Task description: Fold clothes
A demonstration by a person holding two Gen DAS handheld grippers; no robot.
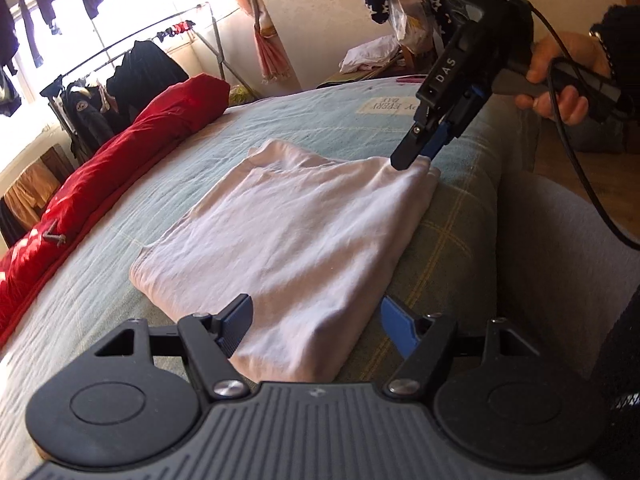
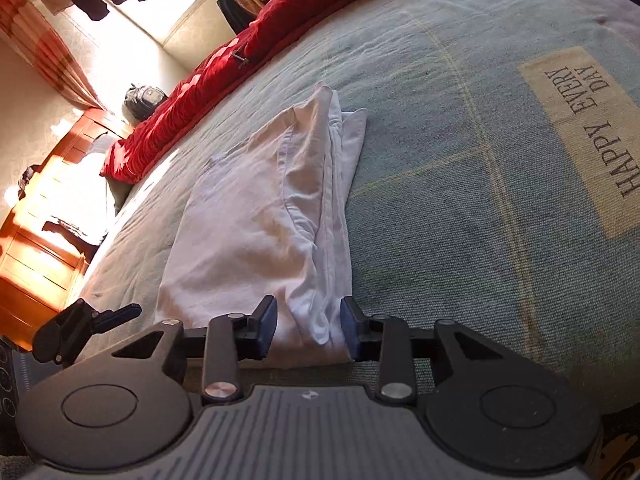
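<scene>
From the left wrist view, the folded white garment (image 1: pixel 288 236) lies flat on the bed (image 1: pixel 120 280), beside a red quilt (image 1: pixel 132 152). The left tongs (image 1: pixel 316 326) stand apart, straddling the garment's near corner, with neither blue pad pressing the cloth. At the far corner the right tongs (image 1: pixel 416 152), held by a hand (image 1: pixel 560 76), have their tips on the garment's edge; whether they pinch it cannot be told from here.

From the right wrist view, the right tongs (image 2: pixel 308 326) stand narrowly apart with the garment's layered near edge between the pads; cloth fills most of the gap, but a firm clamp cannot be confirmed. The left tongs (image 2: pixel 86 324) show at the lower left, beside the garment's other near corner.
</scene>
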